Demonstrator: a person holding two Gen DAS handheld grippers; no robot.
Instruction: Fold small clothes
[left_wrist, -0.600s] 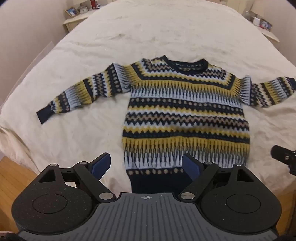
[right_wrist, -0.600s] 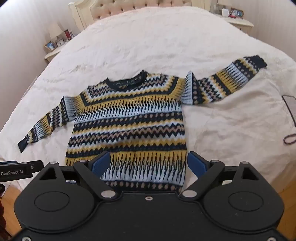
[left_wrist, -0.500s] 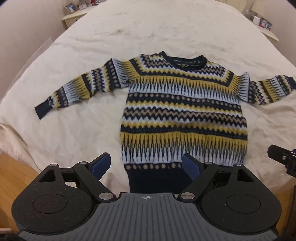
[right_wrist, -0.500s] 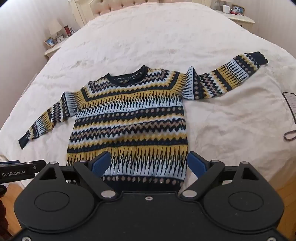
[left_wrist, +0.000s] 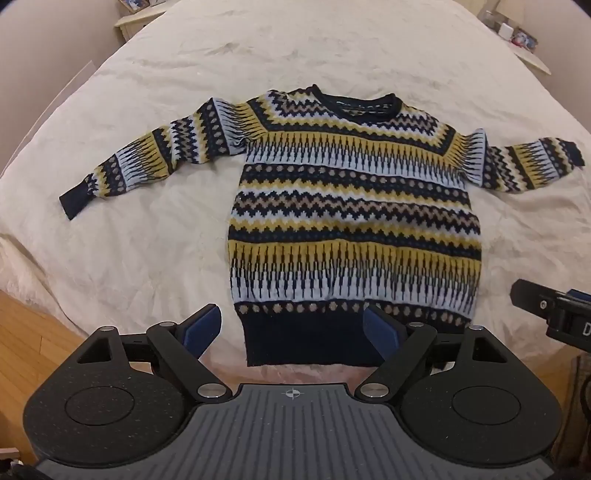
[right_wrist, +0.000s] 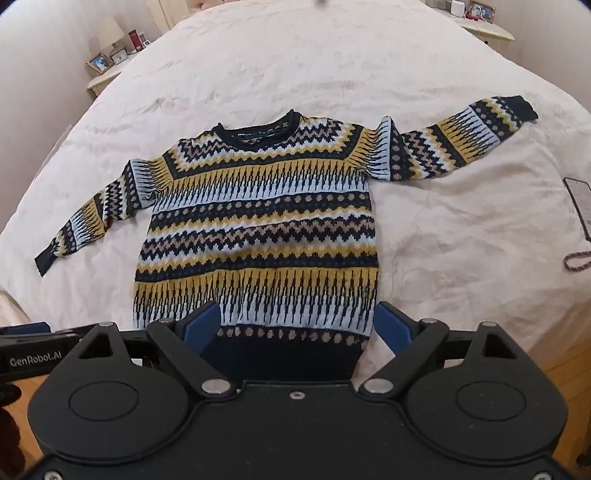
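Note:
A patterned knit sweater (left_wrist: 351, 206) in navy, yellow and light blue lies flat, front up, on a cream bed (left_wrist: 147, 240), both sleeves spread out. It also shows in the right wrist view (right_wrist: 258, 229). My left gripper (left_wrist: 291, 328) is open and empty, held above the sweater's navy hem at the bed's near edge. My right gripper (right_wrist: 297, 326) is open and empty, also above the hem. The right gripper's body shows at the right edge of the left wrist view (left_wrist: 554, 314).
A phone (right_wrist: 580, 206) and a dark hair tie (right_wrist: 576, 260) lie on the bed at the right. Nightstands (right_wrist: 107, 70) with small items flank the bed's head. Wooden floor (left_wrist: 33, 332) shows below the bed's near edge.
Both grippers have pulled back and tilted, so the sweater sits higher in both views and more of the hem shows. The sweater has not moved. Both stay open.

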